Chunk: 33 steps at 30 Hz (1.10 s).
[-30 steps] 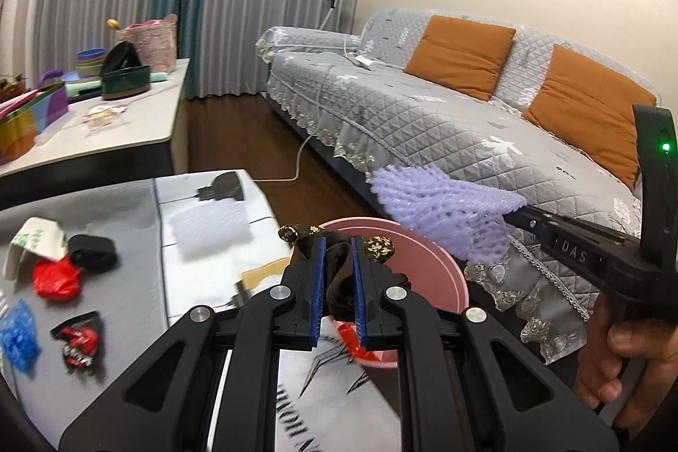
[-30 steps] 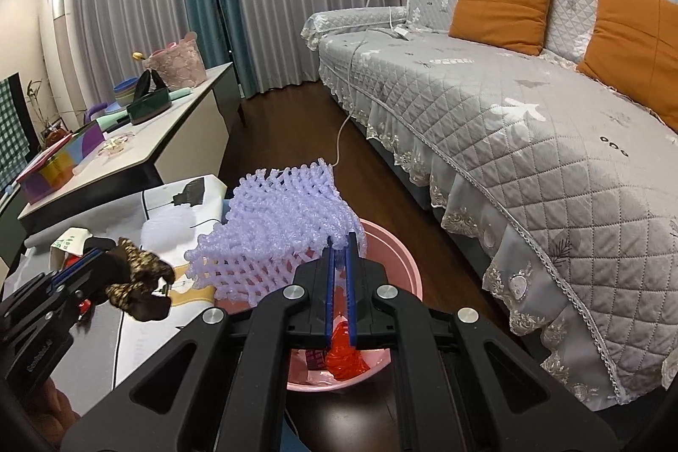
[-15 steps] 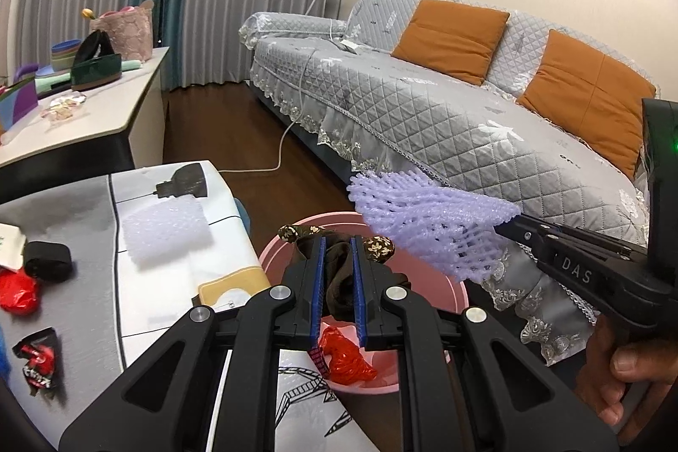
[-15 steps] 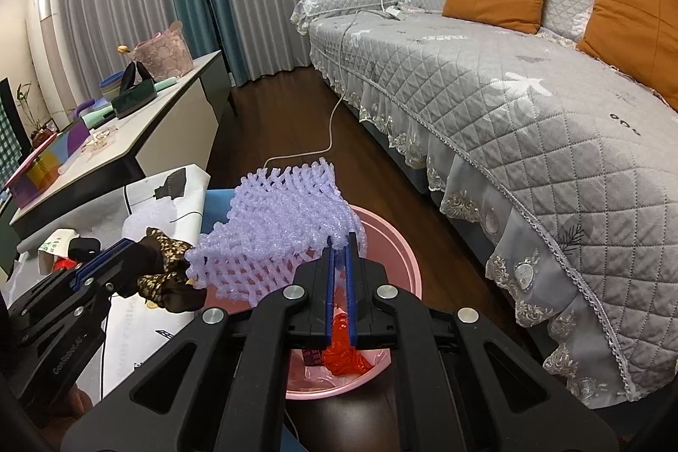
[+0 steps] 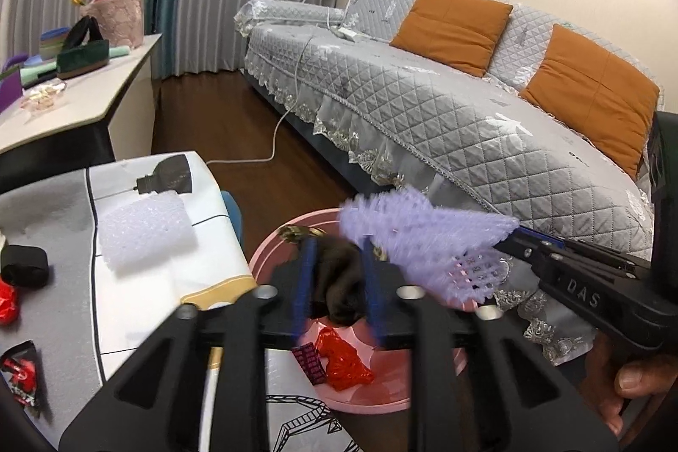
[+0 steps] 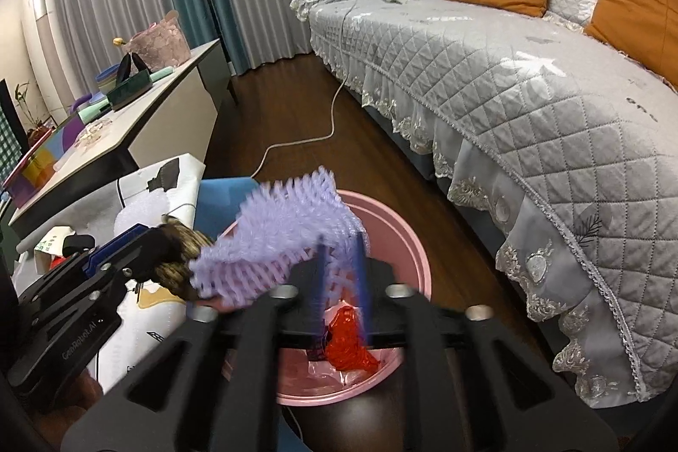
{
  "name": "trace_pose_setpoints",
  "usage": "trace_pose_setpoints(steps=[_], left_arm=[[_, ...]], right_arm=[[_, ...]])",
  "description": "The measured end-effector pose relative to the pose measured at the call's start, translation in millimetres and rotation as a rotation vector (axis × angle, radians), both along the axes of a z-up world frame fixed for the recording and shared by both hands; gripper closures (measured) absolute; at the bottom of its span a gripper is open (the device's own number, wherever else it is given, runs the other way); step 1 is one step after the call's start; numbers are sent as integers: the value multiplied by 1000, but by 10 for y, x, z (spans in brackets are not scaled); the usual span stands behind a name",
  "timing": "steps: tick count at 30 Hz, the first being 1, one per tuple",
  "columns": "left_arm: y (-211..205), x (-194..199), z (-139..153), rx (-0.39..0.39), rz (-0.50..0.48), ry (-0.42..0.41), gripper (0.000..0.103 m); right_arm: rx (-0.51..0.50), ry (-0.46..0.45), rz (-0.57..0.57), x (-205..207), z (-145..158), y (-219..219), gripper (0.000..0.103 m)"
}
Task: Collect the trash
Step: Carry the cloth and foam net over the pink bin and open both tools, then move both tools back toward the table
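- Two handheld grippers are hanging over a pink basin (image 6: 407,240) on the floor beside the table (image 5: 140,316), each releasing a piece of trash.
- The left gripper (image 5: 337,282) is spreading its jaws; the dark wrapper (image 5: 339,282) is sitting between the blue pads, which are no longer visibly pressing on it.
- The right gripper (image 6: 341,278) is opening too; one corner of the purple foam net (image 6: 288,236) is lying between its fingers, the rest fanning out to the left over the basin's rim.
- The net is looking featherlight, soft and springy, so it is likely drifting rather than dropping straight; a pinch at a corner or edge is all it seems to need.
- The wrapper is appearing crumpled, thin and light; it could cling to a pad, and a grip across its bunched middle seems safest.
- A red wrapper (image 6: 349,342) is already lying in the basin.
- More scraps are waiting on the table: a white foam sheet (image 5: 146,231), a black band (image 5: 23,263) and a red-black packet (image 5: 21,378), all looking light and easily pinched.
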<state>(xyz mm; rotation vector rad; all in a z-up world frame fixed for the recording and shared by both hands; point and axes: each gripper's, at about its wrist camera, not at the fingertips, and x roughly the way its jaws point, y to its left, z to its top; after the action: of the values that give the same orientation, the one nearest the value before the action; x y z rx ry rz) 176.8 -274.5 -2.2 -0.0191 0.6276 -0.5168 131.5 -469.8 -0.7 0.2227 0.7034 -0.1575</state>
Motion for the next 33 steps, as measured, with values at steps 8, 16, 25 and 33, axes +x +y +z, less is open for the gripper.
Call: trace_pose_setpoints(steps=[8,16,25,33], left_arm=[[39,1,-20,-11,10,2,56],[112,-71,58,-14,17,-12,56],[316,-297,215,-14,45,-36,56],[727,-594,435,-25,137,-74,44]], right_arm=[[0,1,-20,17,-24,-20,30],[3,-19,-8,-5,36,17,30],[-32,-62,-3,-113,191,124,30],[-21,-146,29,-267,347,372,28]])
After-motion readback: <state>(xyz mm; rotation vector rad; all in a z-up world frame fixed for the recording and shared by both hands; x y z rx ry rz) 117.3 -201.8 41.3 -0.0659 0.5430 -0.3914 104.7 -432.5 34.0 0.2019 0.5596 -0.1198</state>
